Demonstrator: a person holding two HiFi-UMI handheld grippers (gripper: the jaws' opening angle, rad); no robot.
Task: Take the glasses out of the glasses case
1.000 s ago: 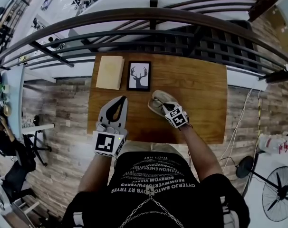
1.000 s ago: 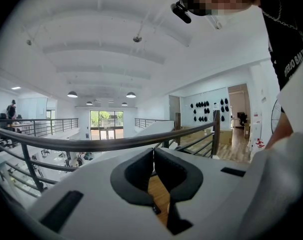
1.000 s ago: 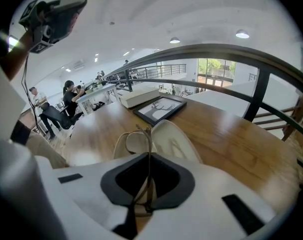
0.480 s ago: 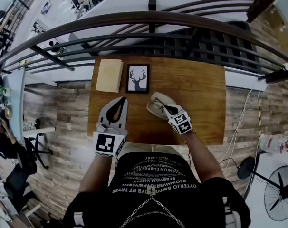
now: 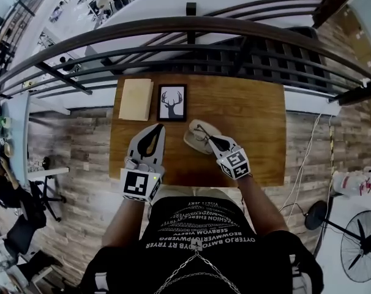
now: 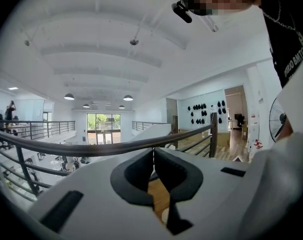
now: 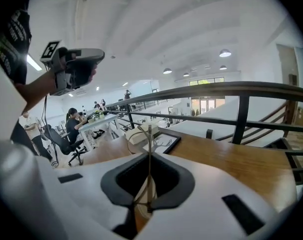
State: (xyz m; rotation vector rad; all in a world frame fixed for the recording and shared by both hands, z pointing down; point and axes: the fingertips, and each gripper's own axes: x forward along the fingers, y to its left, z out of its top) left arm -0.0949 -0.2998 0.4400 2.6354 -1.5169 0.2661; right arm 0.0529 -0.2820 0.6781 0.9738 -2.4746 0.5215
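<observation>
Wooden table [image 5: 253, 121], railing [image 5: 173, 26] behind; glasses [image 5: 201, 131] over glasses case [image 5: 190, 143]

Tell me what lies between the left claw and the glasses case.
Nothing: only bare wooden table separates the left claw from the glasses case, as the head view shows.

I see a wooden table [image 5: 253, 121] on a plank floor [image 5: 75, 146], set hard against a dark metal railing [image 5: 191, 24] at a mezzanine edge. A pedestal fan [image 5: 359, 245] stands off to the right. Beyond the rail the hall has a white ceiling [image 6: 81, 39], round pendant lamps [image 6: 69, 97] and tall windows [image 6: 102, 122] at its far end
</observation>
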